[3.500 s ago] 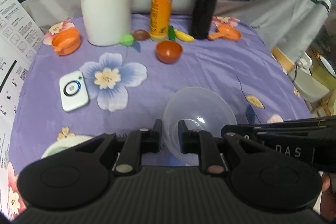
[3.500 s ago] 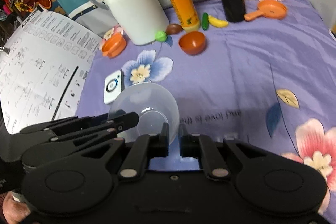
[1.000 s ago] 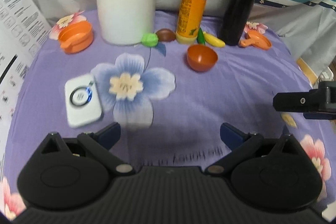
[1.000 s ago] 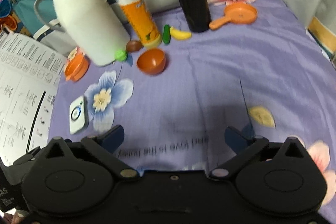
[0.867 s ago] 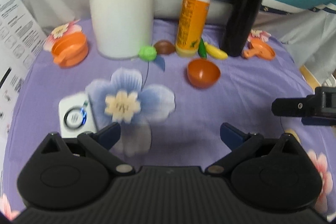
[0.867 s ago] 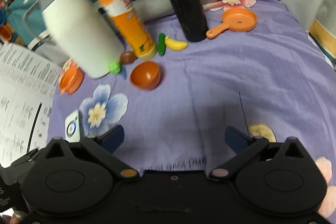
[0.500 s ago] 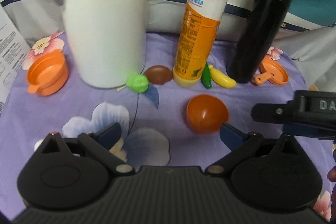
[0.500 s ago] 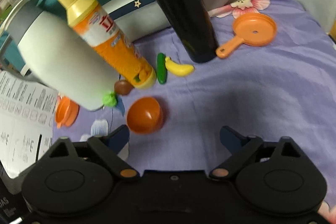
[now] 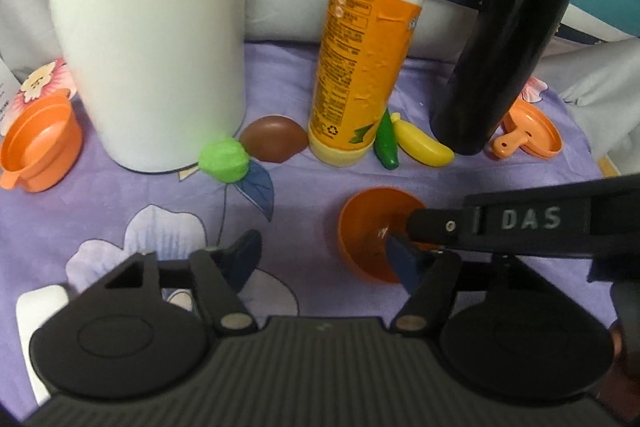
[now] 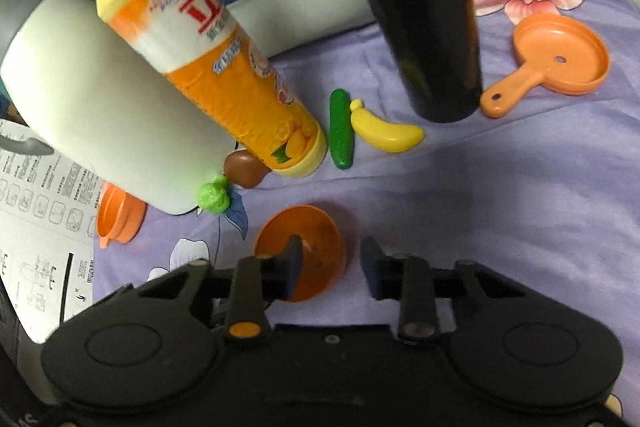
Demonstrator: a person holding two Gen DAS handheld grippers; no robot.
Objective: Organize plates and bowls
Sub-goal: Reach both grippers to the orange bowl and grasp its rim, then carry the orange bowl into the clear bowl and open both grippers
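A small orange bowl [image 9: 368, 227] [image 10: 316, 239] sits on the purple flowered cloth in front of the bottles. My left gripper [image 9: 324, 261] has its jaws closing: its right finger lies over the bowl's inside and its left finger is out on the cloth, neither pad pressing. My right gripper [image 10: 332, 265], reaching in from the right in the left wrist view as a black arm [image 9: 520, 223], is also closing. Its left finger is inside the bowl, its right finger outside, with the bowl's right rim between them and a gap still showing.
Just behind the bowl stand a white jug [image 9: 148, 39], an orange bottle [image 9: 360, 67] and a black flask [image 9: 500, 47]. Toy food lies at their feet: banana [image 9: 420, 147], cucumber [image 9: 386, 143], brown piece [image 9: 272, 139], green piece [image 9: 224, 159]. An orange pot [image 9: 38, 143] is left, an orange pan [image 9: 528, 135] right.
Both grippers let go of the clear bowl they held and moved forward and down across the cloth to the orange bowl. Their jaws, wide open a second ago, have narrowed around it.
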